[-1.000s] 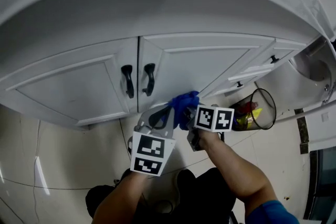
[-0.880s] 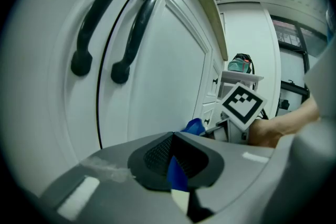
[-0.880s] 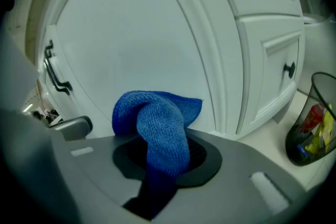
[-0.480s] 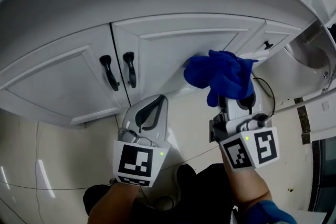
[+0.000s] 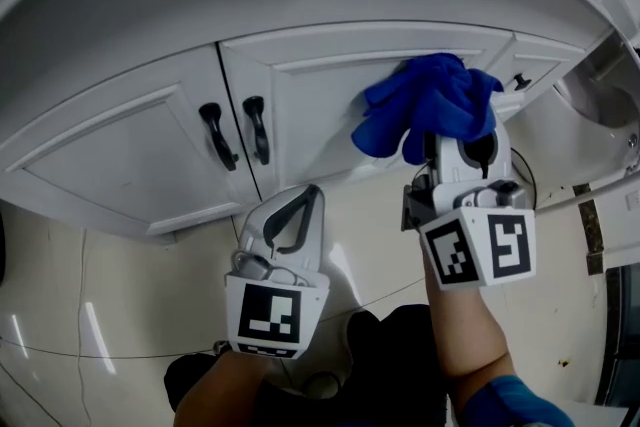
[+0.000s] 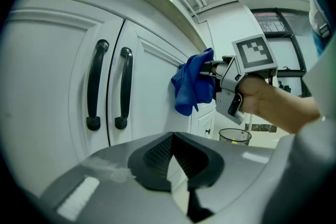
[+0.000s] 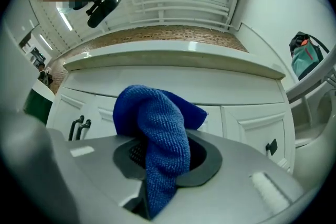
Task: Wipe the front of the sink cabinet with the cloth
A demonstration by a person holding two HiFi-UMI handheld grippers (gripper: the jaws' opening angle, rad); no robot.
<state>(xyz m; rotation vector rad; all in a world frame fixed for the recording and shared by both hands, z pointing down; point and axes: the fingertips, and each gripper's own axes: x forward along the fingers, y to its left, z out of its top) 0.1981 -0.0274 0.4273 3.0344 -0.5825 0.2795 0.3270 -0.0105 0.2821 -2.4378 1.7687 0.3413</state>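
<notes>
Right of the door handles (image 5: 240, 133), wiping seems barely begun.
The right gripper (image 5: 455, 150) fingers pinch the cloth (image 5: 430, 100) against the cabinet front (image 5: 320, 105); left gripper (image 5: 296, 207) fingers closed, empty.

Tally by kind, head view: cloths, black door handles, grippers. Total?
Blue cloth: 1
Black door handles: 2
Grippers: 2, left gripper and right gripper
Total: 5

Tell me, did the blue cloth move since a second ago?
Yes. The cloth went up and rightward, away from the black handles, from near the cabinet door's bottom edge to its upper part.
</notes>
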